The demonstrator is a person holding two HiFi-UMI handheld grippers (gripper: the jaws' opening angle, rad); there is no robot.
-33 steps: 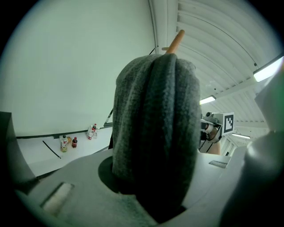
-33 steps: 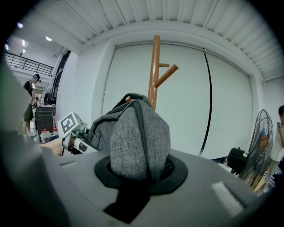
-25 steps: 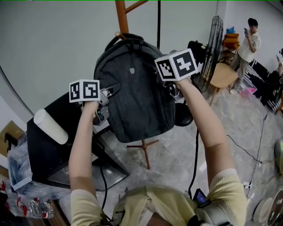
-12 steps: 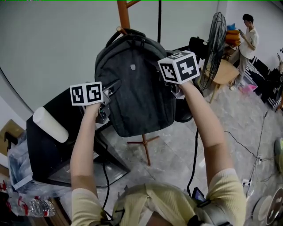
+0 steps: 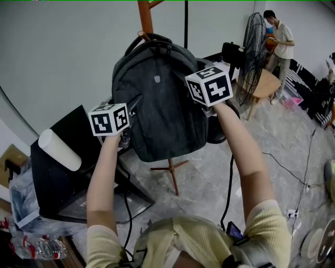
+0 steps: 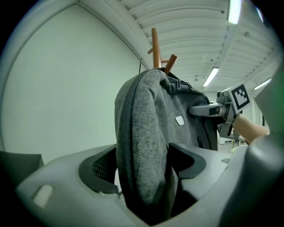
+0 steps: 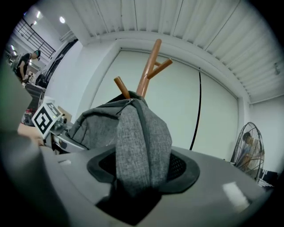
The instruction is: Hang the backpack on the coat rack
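The left gripper and the right gripper have just been opening their jaws, which stand wide with a fold of the grey backpack lying loose between each pair. The backpack hangs by its top handle from a peg of the wooden coat rack. The hanging looks done, and only drawing both grippers clear seems left.

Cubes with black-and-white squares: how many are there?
2. One cube is at the left side of the backpack, the other at its right. None seems hidden.
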